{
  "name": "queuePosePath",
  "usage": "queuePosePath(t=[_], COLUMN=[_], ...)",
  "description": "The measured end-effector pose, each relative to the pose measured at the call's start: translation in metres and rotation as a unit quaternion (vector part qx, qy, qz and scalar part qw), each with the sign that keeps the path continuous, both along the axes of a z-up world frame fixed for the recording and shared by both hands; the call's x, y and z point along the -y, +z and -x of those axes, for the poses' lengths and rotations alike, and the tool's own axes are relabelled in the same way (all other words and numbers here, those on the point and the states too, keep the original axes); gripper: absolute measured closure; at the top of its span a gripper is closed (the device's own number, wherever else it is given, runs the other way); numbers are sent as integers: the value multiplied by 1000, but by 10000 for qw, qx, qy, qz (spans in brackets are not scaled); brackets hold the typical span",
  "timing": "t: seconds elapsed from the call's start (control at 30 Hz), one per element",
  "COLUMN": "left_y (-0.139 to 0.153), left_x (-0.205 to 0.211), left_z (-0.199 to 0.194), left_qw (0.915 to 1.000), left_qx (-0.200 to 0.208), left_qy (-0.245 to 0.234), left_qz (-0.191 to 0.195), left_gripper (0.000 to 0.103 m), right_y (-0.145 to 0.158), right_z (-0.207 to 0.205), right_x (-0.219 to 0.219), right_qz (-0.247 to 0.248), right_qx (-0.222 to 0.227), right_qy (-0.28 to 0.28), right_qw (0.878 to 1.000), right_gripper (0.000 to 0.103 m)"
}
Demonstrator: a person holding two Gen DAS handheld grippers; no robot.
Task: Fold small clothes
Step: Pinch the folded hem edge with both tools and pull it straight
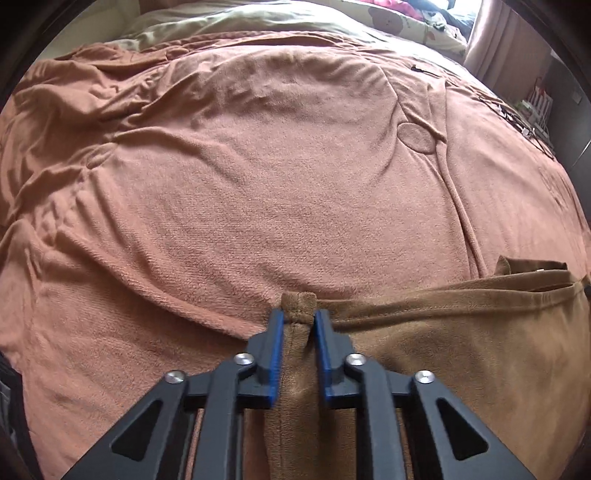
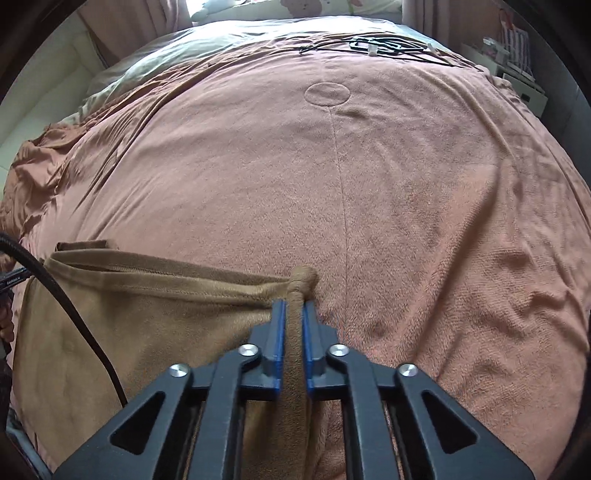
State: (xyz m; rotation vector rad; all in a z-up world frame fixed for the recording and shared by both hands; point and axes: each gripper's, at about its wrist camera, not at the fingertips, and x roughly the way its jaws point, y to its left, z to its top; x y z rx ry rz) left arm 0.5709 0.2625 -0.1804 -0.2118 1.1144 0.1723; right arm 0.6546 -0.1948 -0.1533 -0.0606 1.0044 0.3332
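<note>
A small brown garment (image 1: pixel 461 343) lies flat on the near part of a bed, its hemmed top edge running across both views. In the left wrist view my left gripper (image 1: pixel 298 317) is shut on the garment's left corner, a bunched fold poking out past the blue pads. In the right wrist view the same brown garment (image 2: pixel 147 332) spreads to the left, and my right gripper (image 2: pixel 294 308) is shut on its right corner, a rolled nub of cloth standing up between the fingertips.
A salmon-pink blanket (image 1: pixel 258 184) covers the bed, wrinkled at the left. A pale duvet (image 1: pixel 240 18) lies at the far end. Black cables (image 2: pixel 388 46) rest at the far right of the blanket, and a black cable (image 2: pixel 74 314) crosses the garment at left. White furniture (image 2: pixel 524 88) stands beside the bed.
</note>
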Motion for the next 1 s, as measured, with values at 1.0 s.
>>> queuePosePath(t=[1.0], left_y=[1], left_x=[1], left_z=[-18], left_qw=[9984], left_qx=[41], left_qy=[75], left_qz=[-567], left_gripper=[92], right_y=[-4], right_z=[-9], right_x=[-23], right_qz=[520], right_qx=[282], right_qy=[-415], right_qw=[9974], right_gripper=[100])
